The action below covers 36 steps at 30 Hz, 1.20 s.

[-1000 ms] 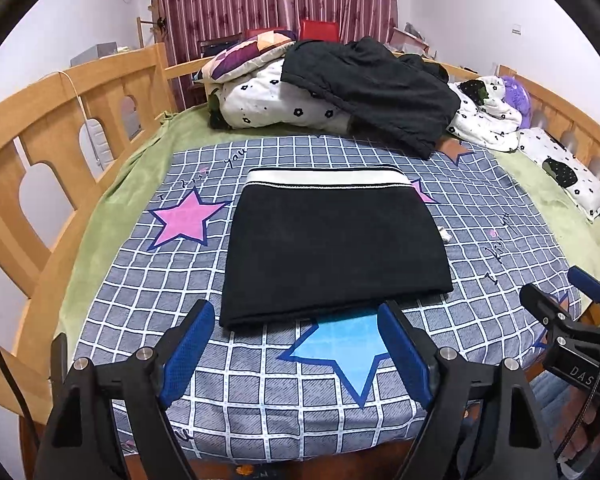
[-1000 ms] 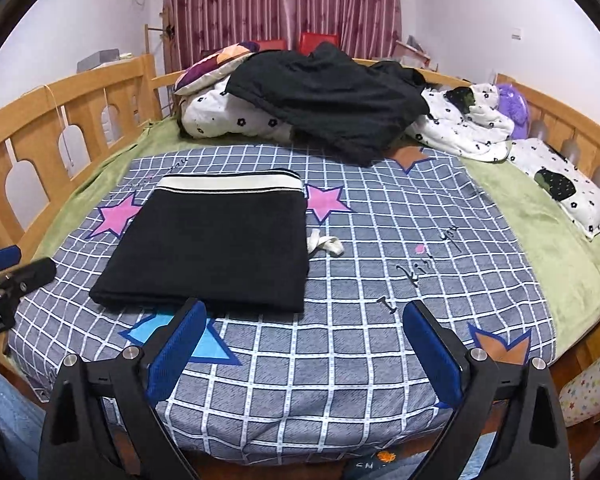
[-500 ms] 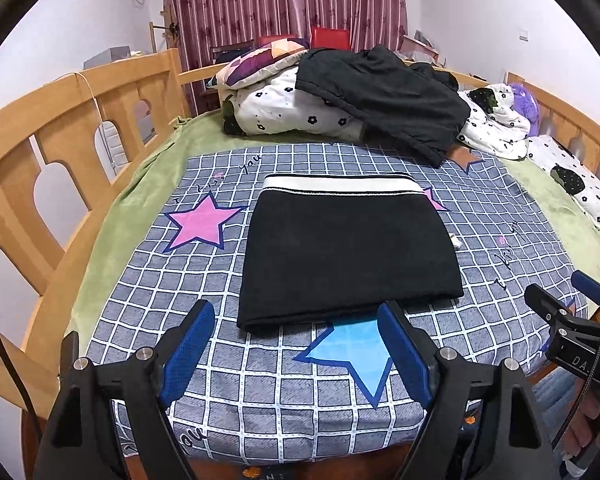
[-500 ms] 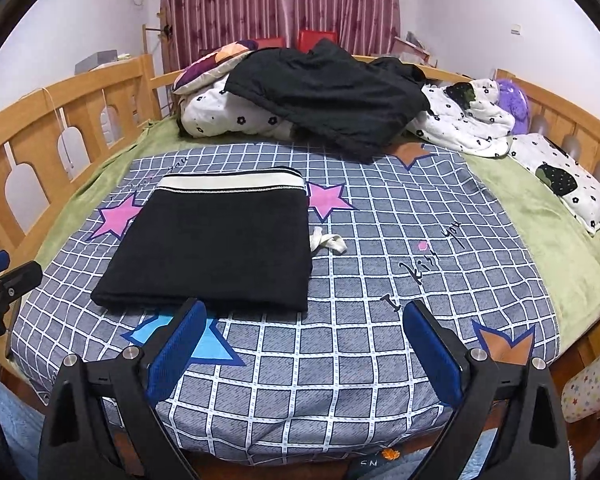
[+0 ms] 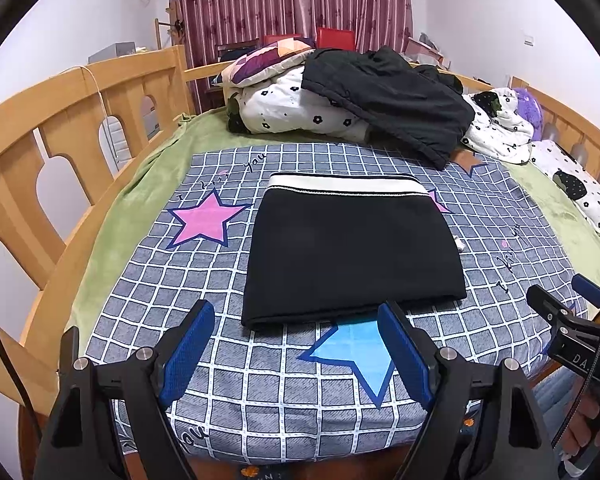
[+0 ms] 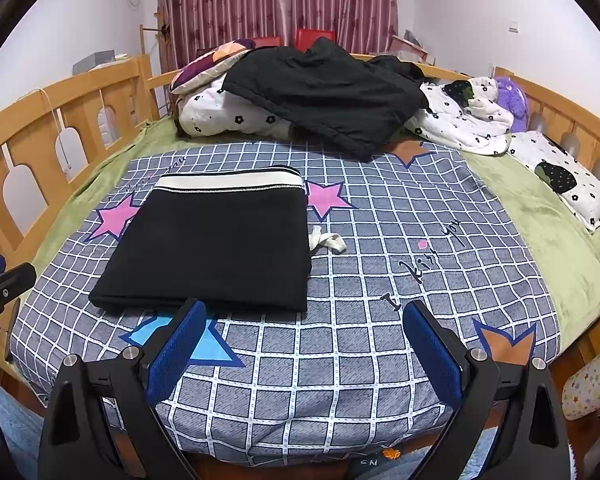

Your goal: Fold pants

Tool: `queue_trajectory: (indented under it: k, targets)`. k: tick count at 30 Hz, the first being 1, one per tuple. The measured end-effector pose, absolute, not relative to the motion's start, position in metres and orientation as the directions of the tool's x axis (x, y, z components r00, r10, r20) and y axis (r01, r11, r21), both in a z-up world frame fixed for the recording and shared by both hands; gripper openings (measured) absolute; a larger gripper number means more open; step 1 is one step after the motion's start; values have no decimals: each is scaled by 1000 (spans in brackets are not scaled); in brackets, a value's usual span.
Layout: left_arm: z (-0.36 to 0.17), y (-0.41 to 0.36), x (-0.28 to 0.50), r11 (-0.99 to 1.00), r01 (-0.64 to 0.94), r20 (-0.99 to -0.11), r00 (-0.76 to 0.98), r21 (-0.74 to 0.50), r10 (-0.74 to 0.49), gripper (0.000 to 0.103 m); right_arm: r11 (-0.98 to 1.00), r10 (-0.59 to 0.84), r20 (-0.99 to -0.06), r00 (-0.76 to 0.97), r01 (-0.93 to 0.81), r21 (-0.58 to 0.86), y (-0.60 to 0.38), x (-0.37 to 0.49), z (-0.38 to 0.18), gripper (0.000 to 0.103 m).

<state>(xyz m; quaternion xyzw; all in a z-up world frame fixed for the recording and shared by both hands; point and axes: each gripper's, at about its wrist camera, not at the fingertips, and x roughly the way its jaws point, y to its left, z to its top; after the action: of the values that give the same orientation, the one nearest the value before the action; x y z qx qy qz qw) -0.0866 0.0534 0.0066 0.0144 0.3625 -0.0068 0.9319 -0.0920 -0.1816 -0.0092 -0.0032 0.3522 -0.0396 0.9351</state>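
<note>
The black pants (image 5: 352, 248) lie folded into a flat rectangle on the checked bedspread, white waistband at the far edge. They also show in the right wrist view (image 6: 216, 244), with a white drawstring (image 6: 326, 240) sticking out at their right side. My left gripper (image 5: 298, 350) is open and empty, held over the bed's near edge just short of the pants. My right gripper (image 6: 304, 354) is open and empty, near the bed's front edge, to the right of the pants' near corner.
A pile of bedding with dark clothes (image 5: 384, 96) on top sits at the head of the bed. Wooden rails (image 5: 40, 152) run along the left and right sides. A spotted pillow (image 6: 568, 184) lies at the right. The other gripper shows at each view's edge (image 5: 572, 320).
Both grippers have drawn back slightly and shifted view a little; the pants lie as before. Both stay open and empty.
</note>
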Motion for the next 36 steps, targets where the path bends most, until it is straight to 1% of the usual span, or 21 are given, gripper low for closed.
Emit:
queue_trajectory:
  k: [36]
  targets:
    - [0,52,-86,1000,17,-679,735,26,5,83,994,-104,-653,750,87,-59,-178,-94,-10,97]
